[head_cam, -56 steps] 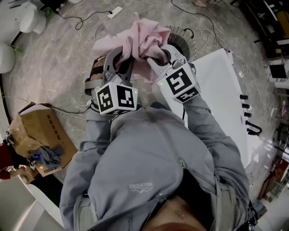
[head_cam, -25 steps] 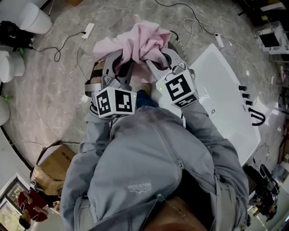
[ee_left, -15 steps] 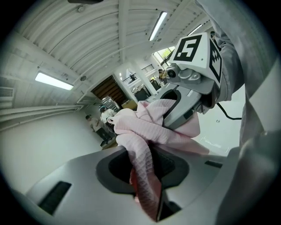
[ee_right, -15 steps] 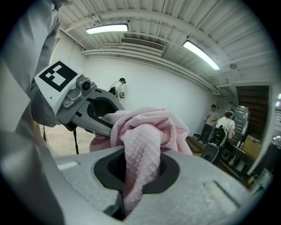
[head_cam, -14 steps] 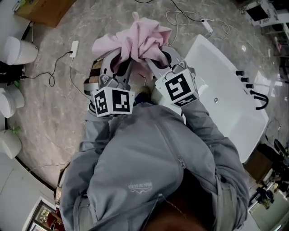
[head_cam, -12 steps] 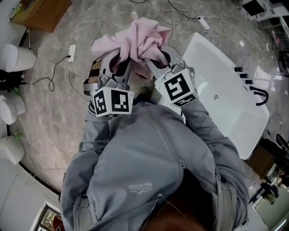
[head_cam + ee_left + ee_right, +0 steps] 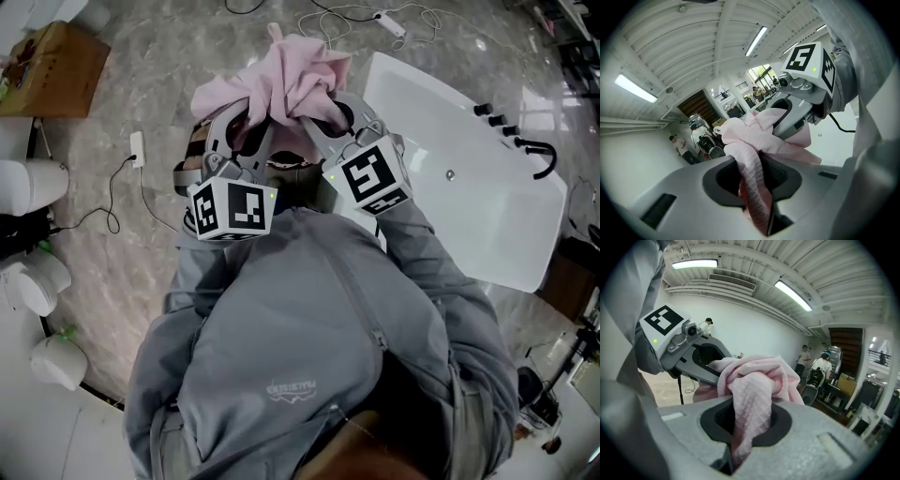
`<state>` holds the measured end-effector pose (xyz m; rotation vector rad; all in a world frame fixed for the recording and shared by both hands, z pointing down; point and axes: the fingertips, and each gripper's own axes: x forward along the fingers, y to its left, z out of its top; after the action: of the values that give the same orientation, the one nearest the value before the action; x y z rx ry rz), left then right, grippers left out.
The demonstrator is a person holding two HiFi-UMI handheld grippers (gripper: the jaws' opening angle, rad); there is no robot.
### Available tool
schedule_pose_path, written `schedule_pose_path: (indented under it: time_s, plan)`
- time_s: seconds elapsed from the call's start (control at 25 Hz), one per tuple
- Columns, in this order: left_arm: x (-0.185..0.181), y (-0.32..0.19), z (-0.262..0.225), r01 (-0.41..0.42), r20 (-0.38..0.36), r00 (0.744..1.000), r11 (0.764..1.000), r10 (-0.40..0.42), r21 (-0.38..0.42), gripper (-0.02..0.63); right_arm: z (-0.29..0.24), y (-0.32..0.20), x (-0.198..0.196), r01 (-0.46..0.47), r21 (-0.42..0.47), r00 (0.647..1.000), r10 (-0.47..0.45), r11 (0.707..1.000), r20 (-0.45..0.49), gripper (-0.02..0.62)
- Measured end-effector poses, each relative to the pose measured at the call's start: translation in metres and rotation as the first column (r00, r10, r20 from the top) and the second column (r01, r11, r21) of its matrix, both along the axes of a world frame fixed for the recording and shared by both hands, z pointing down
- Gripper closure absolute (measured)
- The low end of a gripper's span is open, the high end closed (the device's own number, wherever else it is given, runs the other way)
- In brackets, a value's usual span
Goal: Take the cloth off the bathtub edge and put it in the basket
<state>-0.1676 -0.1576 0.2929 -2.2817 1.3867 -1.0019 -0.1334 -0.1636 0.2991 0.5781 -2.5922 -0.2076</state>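
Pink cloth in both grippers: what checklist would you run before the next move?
1. Left gripper shut on pink cloth: ok.
2. Right gripper shut on the cloth: ok.
3. Cloth lifted clear of the bathtub: ok.
4. Basket in sight: not ok, no view shows it.
5. Floor power strip out of the walking path: cannot tell.

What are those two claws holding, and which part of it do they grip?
Both hold one pink waffle-textured cloth: the left gripper clamps one bunched fold, the right gripper another beside it; the rest heaps loosely past their tips.
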Motion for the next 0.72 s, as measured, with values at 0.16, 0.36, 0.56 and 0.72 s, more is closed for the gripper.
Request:
schedule_pose_path:
  time_s: [0.16,0.36,0.56,0.72]
  plan:
    - [0.005,-0.022,0.005,-0.057,-0.019,0.998,0.998,0.056,-0.02,0.508,0.007,-0.021,0.005,-0.055,-0.005,0.998,0.055,0.998,-0.011,0.554]
    - [0.004,-0.04,0.035,-0.104,-0.041,0.994,0.992,0.101,-0.074,0.511,0.037,-0.04,0.004,-0.095,-0.043,0.995,0.094,0.995,-0.04,0.554]
    - [-0.003,-0.066,0.088,-0.146,-0.052,0.989,0.982,0.141,-0.123,0.512,0.088,-0.066,0.0,-0.121,-0.089,0.992,0.116,0.989,-0.055,0.554]
    - [-0.007,-0.075,0.138,-0.181,-0.061,0.983,0.965,0.172,-0.189,0.515,0.136,-0.076,-0.003,-0.131,-0.118,0.989,0.121,0.984,-0.085,0.554]
